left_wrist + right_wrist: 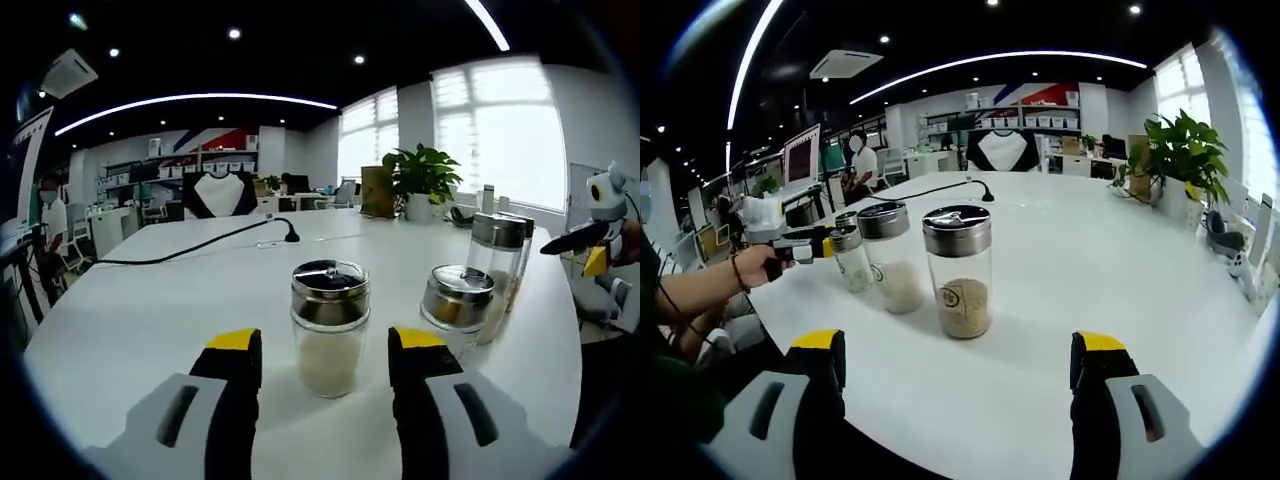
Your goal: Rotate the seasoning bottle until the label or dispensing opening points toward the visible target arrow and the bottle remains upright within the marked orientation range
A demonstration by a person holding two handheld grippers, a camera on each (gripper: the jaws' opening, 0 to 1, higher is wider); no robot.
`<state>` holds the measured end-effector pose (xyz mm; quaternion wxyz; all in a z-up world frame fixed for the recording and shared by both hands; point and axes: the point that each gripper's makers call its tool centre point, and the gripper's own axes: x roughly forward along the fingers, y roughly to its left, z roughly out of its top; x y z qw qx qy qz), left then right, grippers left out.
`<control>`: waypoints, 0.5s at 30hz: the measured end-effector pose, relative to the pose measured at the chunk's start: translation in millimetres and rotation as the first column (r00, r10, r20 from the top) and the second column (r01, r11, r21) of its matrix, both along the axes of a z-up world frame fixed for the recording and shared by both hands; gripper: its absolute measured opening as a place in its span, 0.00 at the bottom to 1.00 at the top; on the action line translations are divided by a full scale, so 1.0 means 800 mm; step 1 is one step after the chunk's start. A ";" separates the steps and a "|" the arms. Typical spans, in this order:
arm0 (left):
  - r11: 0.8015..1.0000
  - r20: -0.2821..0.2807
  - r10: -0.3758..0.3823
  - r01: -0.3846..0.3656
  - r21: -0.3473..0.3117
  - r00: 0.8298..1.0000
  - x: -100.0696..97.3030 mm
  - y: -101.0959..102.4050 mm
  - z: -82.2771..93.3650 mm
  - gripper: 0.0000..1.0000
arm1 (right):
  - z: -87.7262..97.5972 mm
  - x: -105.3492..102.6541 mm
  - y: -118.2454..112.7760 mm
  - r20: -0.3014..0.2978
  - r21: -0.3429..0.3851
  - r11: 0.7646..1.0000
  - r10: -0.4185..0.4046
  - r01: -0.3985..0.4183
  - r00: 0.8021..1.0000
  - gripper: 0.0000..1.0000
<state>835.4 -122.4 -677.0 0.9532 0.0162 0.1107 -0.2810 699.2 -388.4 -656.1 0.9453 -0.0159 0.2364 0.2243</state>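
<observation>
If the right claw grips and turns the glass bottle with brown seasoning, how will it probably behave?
The brown-seasoning bottle looks like smooth, rigid glass, so the claw may slip on it. It is tall with a metal lid and only about a third full, so a push high up might tip it. On the glossy white table it would probably slide easily.

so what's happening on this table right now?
A person holds a hand-held gripper in each hand over a white table. The left hand-held gripper is open, its jaws either side of a seasoning bottle of white grains, not gripping. The right hand-held gripper is open, short of a bottle of brown seasoning. Both bottles stand upright.
</observation>
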 end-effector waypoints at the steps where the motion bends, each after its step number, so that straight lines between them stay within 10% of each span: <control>1: 1.000 -0.001 -0.003 0.003 -0.008 1.000 0.003 -0.001 -0.001 0.54 | 0.000 0.000 0.000 -0.001 0.000 1.000 -0.001 0.001 1.000 0.95; 15: 0.999 0.014 -0.047 0.047 -0.001 0.999 0.021 -0.019 -0.008 0.45 | -0.004 0.000 -0.004 -0.009 0.003 1.000 -0.010 0.010 1.000 0.95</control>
